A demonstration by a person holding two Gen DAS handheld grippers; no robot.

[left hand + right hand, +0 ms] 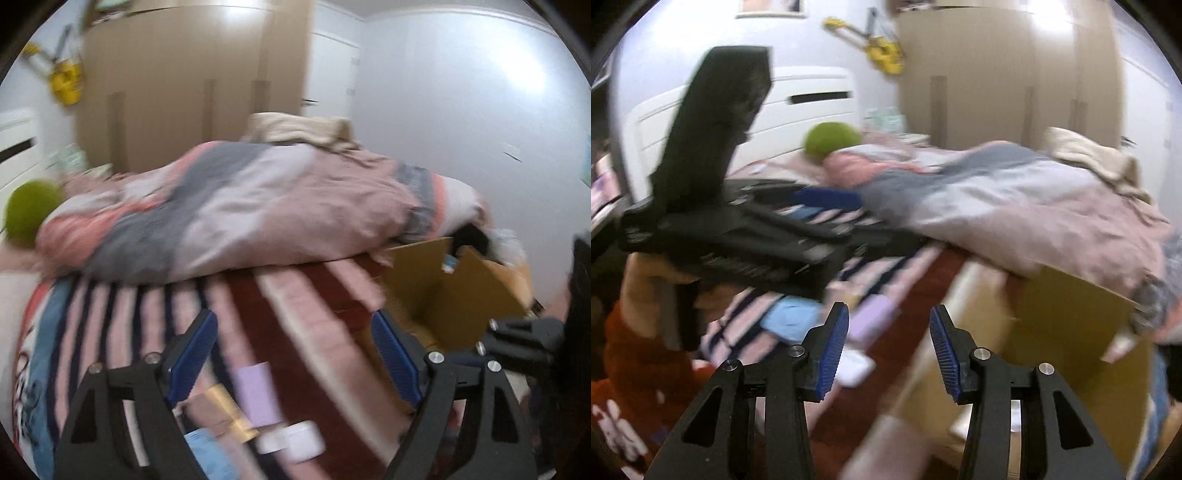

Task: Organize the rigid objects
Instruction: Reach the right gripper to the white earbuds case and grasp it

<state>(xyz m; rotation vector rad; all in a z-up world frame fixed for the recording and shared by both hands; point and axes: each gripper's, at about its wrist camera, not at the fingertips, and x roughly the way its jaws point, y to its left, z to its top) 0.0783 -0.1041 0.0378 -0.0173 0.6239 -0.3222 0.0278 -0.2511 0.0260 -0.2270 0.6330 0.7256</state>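
**Both grippers empty above the striped bed**

Small items lie on the striped blanket [295, 302]: a lilac box [258, 391], a gold piece [231, 413], a white case [295, 441] and a light blue card [207, 454]. A cardboard box [454, 291] stands to their right, at the quilt [258, 206]. The left gripper [291, 354] is held tilted down above the items, jaws spread wide, nothing between them. The right gripper [888, 354] is angled down near the box edge, jaws partly apart and empty. In its view, a hand [646, 291] in a red sleeve is seen carrying the left gripper.
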